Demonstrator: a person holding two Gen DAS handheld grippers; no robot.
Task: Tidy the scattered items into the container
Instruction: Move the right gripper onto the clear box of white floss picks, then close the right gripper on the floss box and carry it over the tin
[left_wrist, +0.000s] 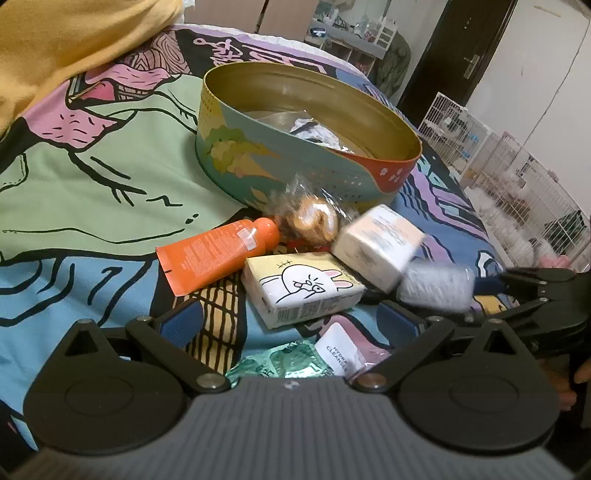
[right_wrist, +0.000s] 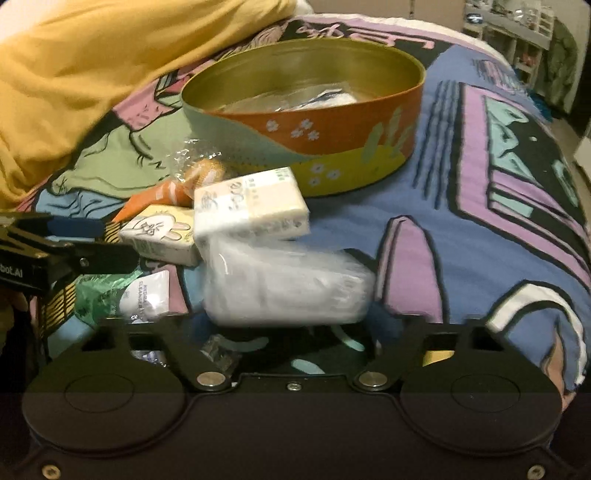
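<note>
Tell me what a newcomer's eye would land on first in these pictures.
The round painted tin stands open on the cartoon-print bedspread, gold inside, a few things already in its bottom. In front of it lies a heap: an orange tube, a rabbit-print tissue pack, a wrapped pastry. At the heap's right edge the right gripper is closed on a blurred clear-wrapped pack.

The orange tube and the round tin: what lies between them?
In the left wrist view, a clear-wrapped pastry lies between the orange tube and the tin.
</note>
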